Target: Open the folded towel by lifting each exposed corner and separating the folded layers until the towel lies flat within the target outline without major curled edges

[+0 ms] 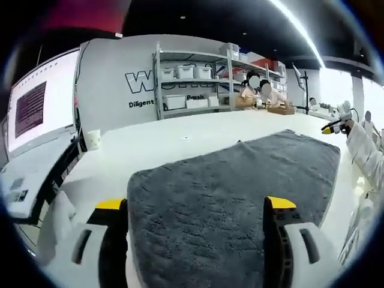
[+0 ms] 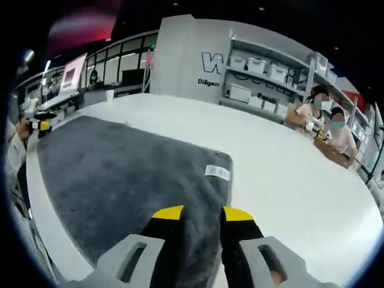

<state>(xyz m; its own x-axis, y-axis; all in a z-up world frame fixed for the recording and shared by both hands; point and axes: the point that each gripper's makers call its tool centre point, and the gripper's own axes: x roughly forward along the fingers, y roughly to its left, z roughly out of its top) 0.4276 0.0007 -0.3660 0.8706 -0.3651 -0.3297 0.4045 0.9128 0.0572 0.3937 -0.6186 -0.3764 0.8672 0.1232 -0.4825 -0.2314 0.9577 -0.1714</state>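
The grey plush towel (image 1: pixel 240 186) lies spread on the white table (image 1: pixel 168 141). My left gripper (image 1: pixel 196 204) stands wide open over the towel's near edge, its yellow-tipped fingers (image 1: pixel 111 204) well apart with nothing held. In the right gripper view the towel (image 2: pixel 120 174) shows a white label (image 2: pixel 217 172) near its right edge. My right gripper (image 2: pixel 203 213) is closed to a narrow gap at that edge, with towel pile between the fingers (image 2: pixel 168 212). The right gripper (image 1: pixel 332 127) also shows beyond the towel's far right corner, and the left gripper (image 2: pixel 42 126) at the far left corner.
A paper cup (image 1: pixel 93 139) stands on the table at the left, near a monitor (image 1: pixel 36 105). Shelves with white bins (image 1: pixel 192 84) line the back wall. People sit at the far side of the table (image 2: pixel 324 123). A white sleeve (image 1: pixel 363 150) reaches in from the right.
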